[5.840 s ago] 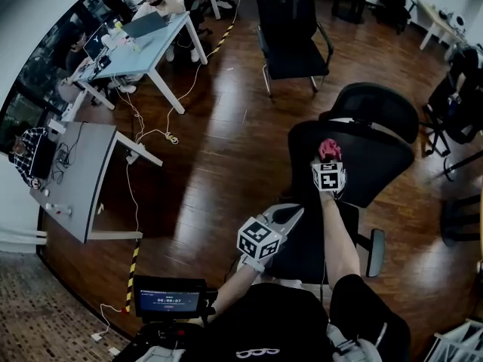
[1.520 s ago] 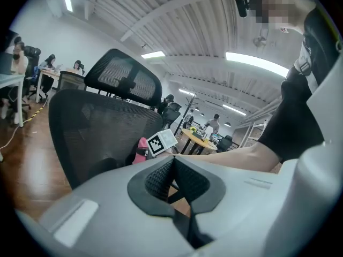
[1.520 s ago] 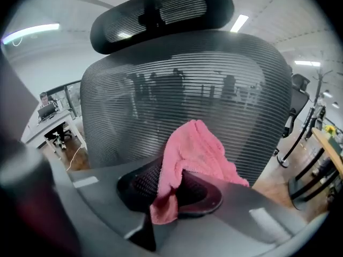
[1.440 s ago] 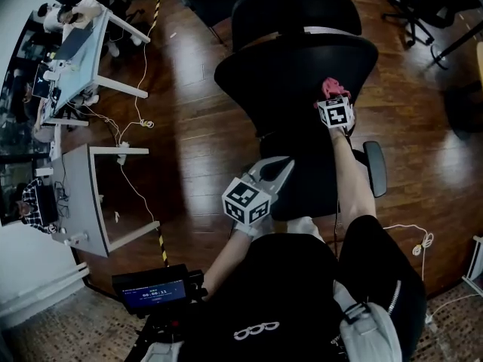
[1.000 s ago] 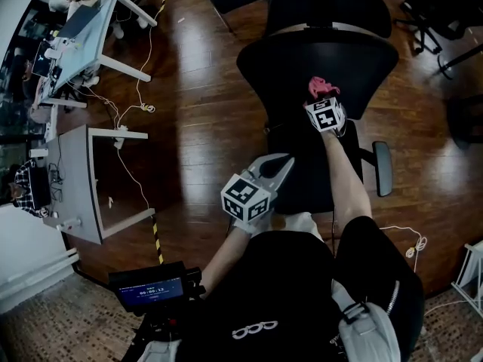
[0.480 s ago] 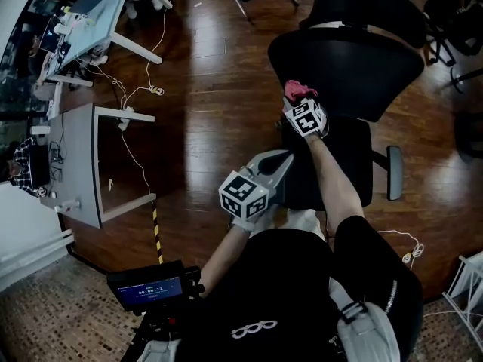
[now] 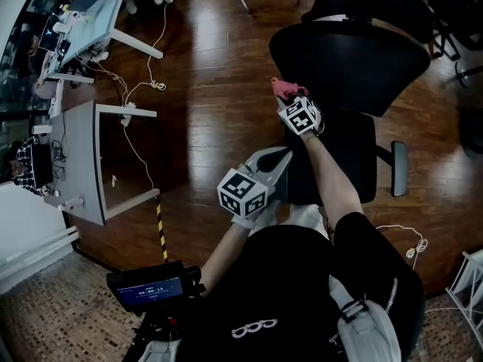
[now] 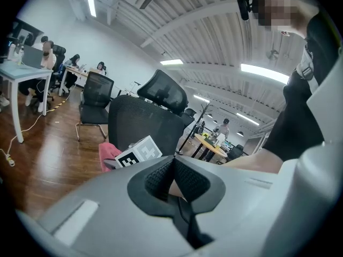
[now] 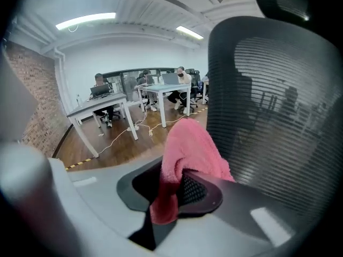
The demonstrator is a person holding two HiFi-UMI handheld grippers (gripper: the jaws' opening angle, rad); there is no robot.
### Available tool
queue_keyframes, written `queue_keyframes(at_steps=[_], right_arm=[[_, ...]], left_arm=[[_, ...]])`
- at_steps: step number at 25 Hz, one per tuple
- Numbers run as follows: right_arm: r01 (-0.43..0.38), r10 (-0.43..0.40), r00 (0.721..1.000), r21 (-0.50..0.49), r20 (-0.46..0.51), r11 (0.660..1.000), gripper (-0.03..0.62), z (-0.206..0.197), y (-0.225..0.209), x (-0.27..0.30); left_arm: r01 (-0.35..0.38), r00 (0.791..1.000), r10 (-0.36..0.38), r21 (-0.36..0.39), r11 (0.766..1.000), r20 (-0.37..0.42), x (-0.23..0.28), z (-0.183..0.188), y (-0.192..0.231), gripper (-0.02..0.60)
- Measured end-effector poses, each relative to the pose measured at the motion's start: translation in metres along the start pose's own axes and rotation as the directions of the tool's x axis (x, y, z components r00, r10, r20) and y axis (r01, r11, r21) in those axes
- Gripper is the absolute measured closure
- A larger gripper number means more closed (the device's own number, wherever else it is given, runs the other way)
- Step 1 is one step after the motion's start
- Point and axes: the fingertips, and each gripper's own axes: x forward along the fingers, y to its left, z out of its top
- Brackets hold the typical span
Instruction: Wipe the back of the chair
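Now the right gripper [image 9: 179, 186] pinches the pink cloth [image 9: 192, 143] in its fingers just left of the chair back [image 9: 278, 116], nearer it than the left gripper [image 8: 172, 176], whose fingers are closed on nothing.

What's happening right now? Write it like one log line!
right gripper: shut on pink cloth | cloth: at left edge of chair back | left gripper: shut, empty
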Motion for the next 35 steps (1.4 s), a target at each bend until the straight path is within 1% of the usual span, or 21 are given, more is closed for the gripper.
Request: queue_keyframes(at_steps=[8,17,19,22,24,29,32,35], right_arm=[[0.070,-0.069,0.997,0.103,-0.019,0.992,0.539,-0.039,-0.059,-0.025],[0.147,-0.145,0.989,0.193,-0.027,0.970,0.536,-0.089,-0.128,-0.071],[0.165,-0.162,0.986,0.217,-0.029,0.962,0.536,-0.109,-0.142,-0.080],[0.196,-0.194,0.980,0.253,-0.033,0.947,0.536,-0.159,-0.165,-0.090],[0.234,-0.229,0.972,0.283,-0.051,0.930,0.536,-0.185,-0.185,-0.102],[0.351,-0.328,0.936,0.366,-0.125,0.862,0.536,-0.220,-0.245,-0.151],[0.399,-0.367,0.917,0.388,-0.157,0.831,0.536,-0.235,-0.276,-0.183],[0.431,-0.394,0.902,0.406,-0.177,0.806,0.536,-0.249,-0.294,-0.205]], left_arm=[[0.051,0.998,-0.050,0.008,0.999,-0.042,0.035,-0.007,-0.020,0.589],[0.092,0.992,-0.091,0.012,0.996,-0.087,0.086,-0.012,-0.040,0.589],[0.106,0.990,-0.104,0.018,0.994,-0.098,0.102,-0.020,-0.047,0.589],[0.122,0.986,-0.117,0.028,0.992,-0.120,0.133,-0.049,-0.057,0.589],[0.134,0.983,-0.129,0.030,0.991,-0.133,0.148,-0.057,-0.064,0.589],[0.167,0.975,-0.161,0.023,0.986,-0.154,0.169,-0.046,-0.082,0.589],[0.183,0.970,-0.177,0.019,0.983,-0.168,0.181,-0.042,-0.096,0.589],[0.194,0.966,-0.188,0.014,0.981,-0.175,0.188,-0.040,-0.104,0.589]])
